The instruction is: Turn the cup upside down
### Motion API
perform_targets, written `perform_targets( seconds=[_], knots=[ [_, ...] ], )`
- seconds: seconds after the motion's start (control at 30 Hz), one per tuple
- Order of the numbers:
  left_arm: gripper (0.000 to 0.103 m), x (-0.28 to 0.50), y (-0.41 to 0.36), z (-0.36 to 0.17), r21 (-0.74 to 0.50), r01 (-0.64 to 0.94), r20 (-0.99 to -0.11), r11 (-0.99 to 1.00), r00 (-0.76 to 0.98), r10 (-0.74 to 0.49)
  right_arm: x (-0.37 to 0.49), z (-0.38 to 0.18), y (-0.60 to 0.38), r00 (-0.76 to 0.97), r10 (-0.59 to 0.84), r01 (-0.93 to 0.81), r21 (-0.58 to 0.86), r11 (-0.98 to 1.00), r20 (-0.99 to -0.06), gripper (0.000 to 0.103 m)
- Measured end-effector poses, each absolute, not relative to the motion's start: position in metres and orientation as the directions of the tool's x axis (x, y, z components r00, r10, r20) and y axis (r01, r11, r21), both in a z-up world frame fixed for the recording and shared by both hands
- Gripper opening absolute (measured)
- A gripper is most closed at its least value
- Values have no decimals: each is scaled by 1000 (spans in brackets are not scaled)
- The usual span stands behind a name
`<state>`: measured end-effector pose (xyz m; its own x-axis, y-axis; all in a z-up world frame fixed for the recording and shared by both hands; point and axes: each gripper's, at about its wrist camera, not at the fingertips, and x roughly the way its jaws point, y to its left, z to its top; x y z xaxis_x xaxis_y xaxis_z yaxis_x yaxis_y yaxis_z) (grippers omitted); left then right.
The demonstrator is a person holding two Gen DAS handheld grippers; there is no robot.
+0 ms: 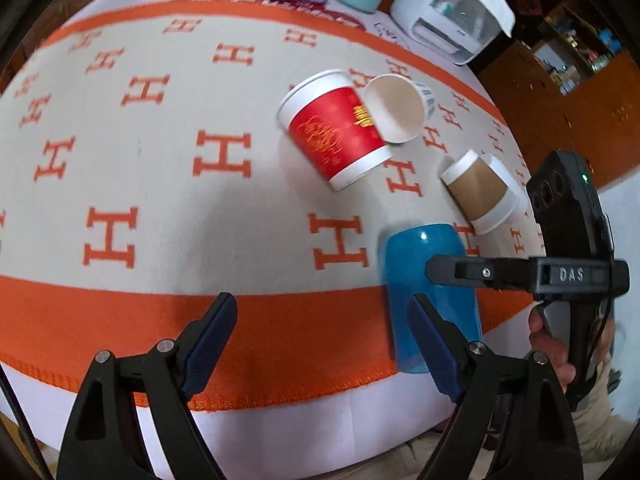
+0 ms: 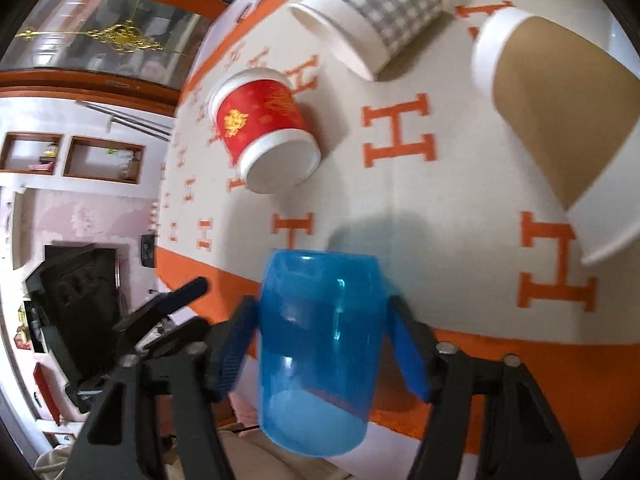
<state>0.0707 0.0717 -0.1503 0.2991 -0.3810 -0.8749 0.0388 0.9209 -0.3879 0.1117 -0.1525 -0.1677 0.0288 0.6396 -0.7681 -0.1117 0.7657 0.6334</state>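
Right wrist view: translucent blue plastic tumbler (image 2: 316, 344) at lower centre of the frame, clamped at mid-body between the blue-padded fingers of the right gripper (image 2: 320, 350), held over the near orange border of the H-patterned cream and orange cloth (image 2: 400, 208). Left wrist view: left gripper (image 1: 324, 344) at lower centre, jaws wide and holding nothing; the tumbler sits at lower right. Judged light, stiff and smooth-walled, hence somewhat slippery; a mid-body grip across the widest part suits the flip. Count: four cups in all, namely one blue tumbler, one red printed paper cup (image 2: 264, 128), one grey-checked paper cup (image 2: 376, 12), one brown-sleeved paper cup (image 2: 560, 120); two grippers
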Motion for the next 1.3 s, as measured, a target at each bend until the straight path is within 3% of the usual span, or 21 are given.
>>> perform_targets(
  seconds=[0.13, 0.23, 0.33, 0.57, 1.3],
  knots=[
    [85, 72, 71, -153, -386, 35, -876, 922, 299, -378, 100, -145, -148, 118, 589, -208, 560, 802, -800, 63],
    [86, 71, 68, -147, -361, 48, -874, 931, 332, -356, 88, -114, -148, 319, 485, -289, 403, 868, -815, 63],
    [86, 72, 65, -138, -337, 43, -868, 941, 373, -328, 77, -97, -148, 511, 392, -309, 262, 914, -765, 63],
    [86, 71, 56, -132, -286, -5, -837, 958, 489, -247, 54, -119, -155, 732, 337, -308, 154, 939, -593, 63],
    [86, 45, 43, -134, -306, 0, -798, 952, 546, -257, 1, -138, -136, 806, 288, -361, -43, 932, -517, 63]
  ],
)
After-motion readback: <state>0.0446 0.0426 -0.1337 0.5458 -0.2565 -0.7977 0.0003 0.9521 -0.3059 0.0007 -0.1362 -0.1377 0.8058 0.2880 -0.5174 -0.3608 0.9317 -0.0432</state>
